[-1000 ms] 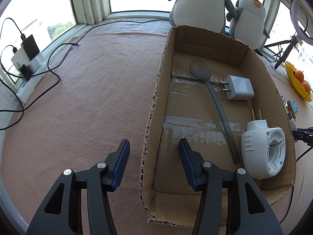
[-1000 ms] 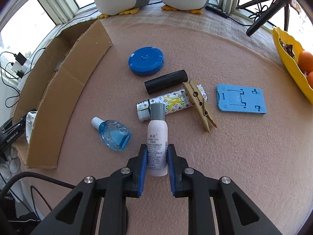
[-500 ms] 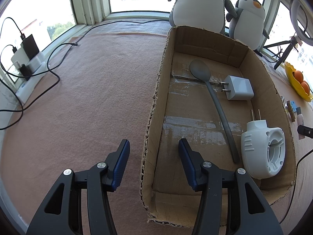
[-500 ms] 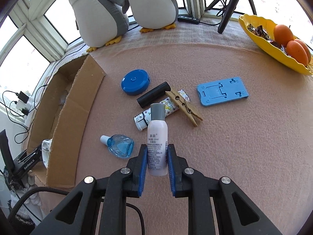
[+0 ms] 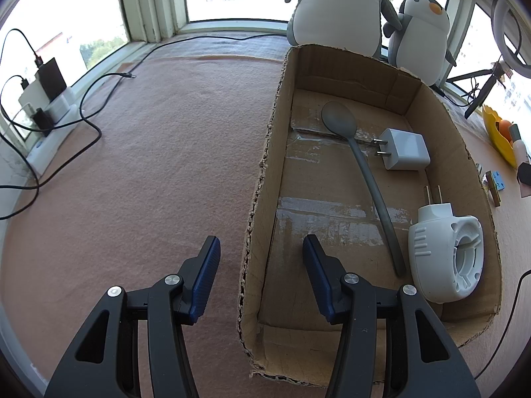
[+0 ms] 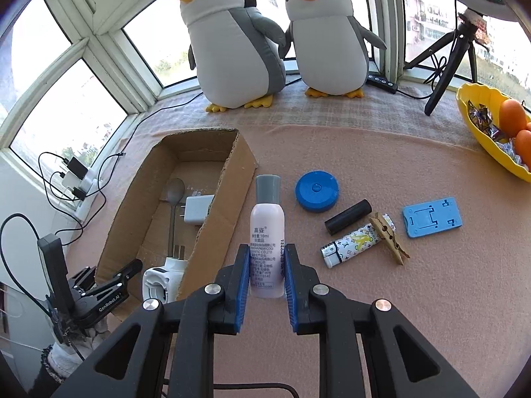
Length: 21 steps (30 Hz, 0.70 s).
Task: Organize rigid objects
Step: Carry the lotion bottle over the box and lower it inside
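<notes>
"Cardboard box [image 5: 441, 126], where do you have it?" the desk asks.

"On the pink cloth [image 6: 398, 298], left of the loose items," I answer. "My left gripper [image 5: 262, 275] straddles its left wall at the near end, one finger outside and one inside. The fingers stand well apart and neither pad presses on the wall, so it holds nothing."

"What is inside?"

"A grey spoon [image 5: 365, 169] lies lengthwise with its bowl at the far end. A white charger [image 5: 406, 149] is just right of it, prongs toward the spoon. A white plug-in device [image 5: 444, 258] sits against the right wall, nearer me."

"And the right side?"

"My right gripper [image 6: 265, 275] is clamped on the lower part of a small bottle [image 6: 267, 232], pale pink with a grey cap. Both blue pads press its sides and the cap points away from me. From that camera it is clear of the cloth, just to the right of the box's right wall, outside the box."

"What remains on the cloth?"

"To the right of the bottle there is a blue round case [image 6: 317, 190], then a black cylinder [image 6: 347, 216] nearer me. A patterned lighter [image 6: 351, 245] has a wooden clothespin [image 6: 390, 238] lying across its right end. A blue flat stand [image 6: 431, 217] is further right, apart from them. A yellow bowl [image 6: 481, 132] sits at the far right and two plush penguins [image 6: 232, 39] stand by the window."
</notes>
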Each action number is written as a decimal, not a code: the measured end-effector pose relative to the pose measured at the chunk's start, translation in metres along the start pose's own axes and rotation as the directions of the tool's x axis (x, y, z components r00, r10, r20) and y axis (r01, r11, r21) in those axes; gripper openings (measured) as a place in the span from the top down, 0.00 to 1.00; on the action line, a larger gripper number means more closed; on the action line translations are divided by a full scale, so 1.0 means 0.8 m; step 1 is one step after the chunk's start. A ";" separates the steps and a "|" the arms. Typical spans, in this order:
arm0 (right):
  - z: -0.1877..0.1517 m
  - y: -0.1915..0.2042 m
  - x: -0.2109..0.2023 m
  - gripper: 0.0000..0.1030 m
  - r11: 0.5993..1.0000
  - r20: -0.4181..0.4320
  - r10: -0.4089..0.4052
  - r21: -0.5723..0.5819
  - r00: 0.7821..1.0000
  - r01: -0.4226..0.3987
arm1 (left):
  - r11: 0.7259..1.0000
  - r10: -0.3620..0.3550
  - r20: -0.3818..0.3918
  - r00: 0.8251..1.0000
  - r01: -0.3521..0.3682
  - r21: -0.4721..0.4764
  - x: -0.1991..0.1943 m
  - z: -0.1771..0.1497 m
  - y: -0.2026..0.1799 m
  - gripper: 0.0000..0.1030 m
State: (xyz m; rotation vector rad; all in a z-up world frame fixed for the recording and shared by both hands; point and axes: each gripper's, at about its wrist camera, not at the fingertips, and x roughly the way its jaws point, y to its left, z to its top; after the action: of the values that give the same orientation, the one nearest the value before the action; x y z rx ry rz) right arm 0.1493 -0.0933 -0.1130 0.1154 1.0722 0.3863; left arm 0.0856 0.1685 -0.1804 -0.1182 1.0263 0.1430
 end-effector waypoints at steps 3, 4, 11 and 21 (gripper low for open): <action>0.008 0.021 0.008 0.83 0.999 -0.004 0.031 -0.006 1.000 -0.031 | 1.000 0.000 0.000 1.000 0.000 0.001 0.000 0.000 0.000 0.50; 0.011 0.028 0.012 0.83 0.999 -0.004 0.041 -0.011 0.999 -0.041 | 1.000 -0.001 0.000 1.000 0.001 0.000 0.000 -0.001 0.001 0.50; 0.023 0.067 0.036 0.83 0.997 -0.017 0.061 -0.045 0.998 -0.061 | 1.000 0.000 0.000 1.000 0.000 0.001 0.000 0.000 0.000 0.50; 0.031 0.088 0.071 0.83 0.997 -0.055 0.045 -0.054 0.997 -0.048 | 1.000 0.000 0.000 1.000 0.000 0.000 0.000 0.000 0.001 0.50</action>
State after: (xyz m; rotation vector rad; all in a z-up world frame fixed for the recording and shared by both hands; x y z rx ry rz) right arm 0.1769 -0.0049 -0.1291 0.0816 1.1126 0.4627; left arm 0.0853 0.1690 -0.1806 -0.1178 1.0259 0.1426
